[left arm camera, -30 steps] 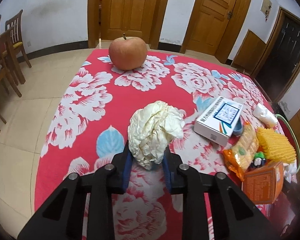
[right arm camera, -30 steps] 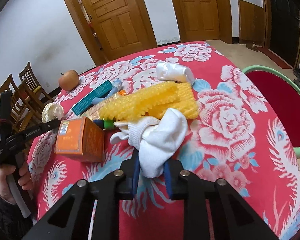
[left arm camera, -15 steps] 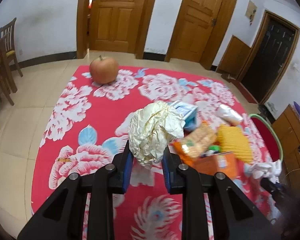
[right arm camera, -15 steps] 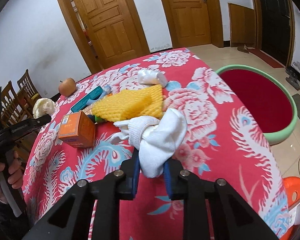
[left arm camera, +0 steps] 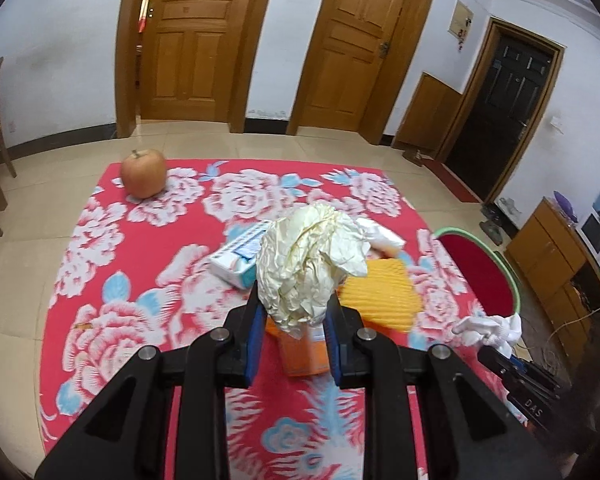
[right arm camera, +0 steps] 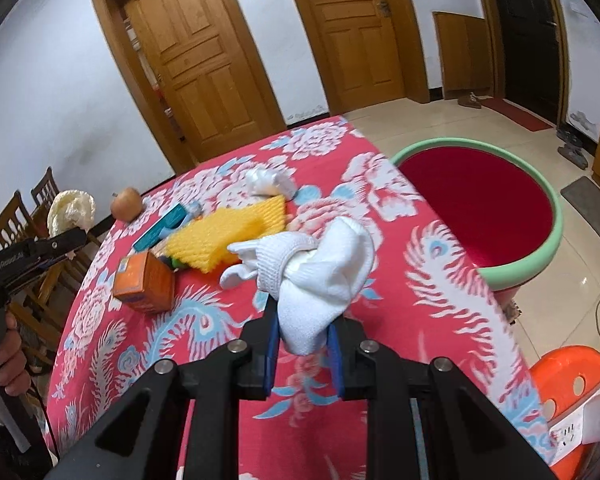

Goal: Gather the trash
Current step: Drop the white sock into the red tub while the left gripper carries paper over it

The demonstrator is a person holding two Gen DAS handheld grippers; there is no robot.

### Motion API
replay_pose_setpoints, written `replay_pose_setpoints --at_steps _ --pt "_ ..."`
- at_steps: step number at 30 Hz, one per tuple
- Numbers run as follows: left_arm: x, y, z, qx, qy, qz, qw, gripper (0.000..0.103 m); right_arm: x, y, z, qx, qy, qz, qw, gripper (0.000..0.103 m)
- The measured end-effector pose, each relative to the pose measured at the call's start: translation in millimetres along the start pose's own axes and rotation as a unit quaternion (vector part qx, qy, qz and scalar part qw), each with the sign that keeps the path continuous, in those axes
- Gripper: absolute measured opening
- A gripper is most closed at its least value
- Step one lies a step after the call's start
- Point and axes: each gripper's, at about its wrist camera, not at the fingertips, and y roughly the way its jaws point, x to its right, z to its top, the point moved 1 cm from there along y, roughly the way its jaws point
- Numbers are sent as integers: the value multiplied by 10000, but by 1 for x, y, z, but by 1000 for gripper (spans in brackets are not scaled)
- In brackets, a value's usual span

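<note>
Carrying: both hands have lifted their loads off the table (left arm camera: pixel 112 264) since a second ago.
Left gripper (left arm camera: pixel 294 322): jaws clamped on a crumpled paper wad (left arm camera: pixel 306 264), centre of frame, now hanging above the orange box (left arm camera: pixel 304 354) instead of bare cloth.
Right gripper (right arm camera: pixel 303 340): jaws clamped on a white sock (right arm camera: pixel 324 276), centre of frame.
Basin (right arm camera: pixel 540 256): red inside, green rim, now large at right of the right wrist view.
Meaning: both pieces look headed for the basin; release comes next.
Left behind: yellow foam net (right arm camera: pixel 224 236), apple (left arm camera: pixel 143 173).

Black gripper (left arm camera: pixel 294 344), blue-lined jaws, silver screws.
</note>
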Motion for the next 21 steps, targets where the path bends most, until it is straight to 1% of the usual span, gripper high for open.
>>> replay_pose_setpoints --at_steps 6,11,16,18,21 --pt "33 7 5 -80 170 -179 9997 26 25 -10 10 185 183 -125 9996 23" --pt "67 18 10 -188 422 -304 9985 26 52 -15 21 323 455 -285 9980 24" --pt "106 39 14 -391 758 -458 9953 26 85 -9 36 372 732 -453 9956 24" --pt "120 49 17 -458 851 -506 9940 26 96 -7 40 394 825 -489 9946 27" --pt "137 63 19 -567 945 -589 9922 26 113 -1 46 425 975 -608 9925 27"
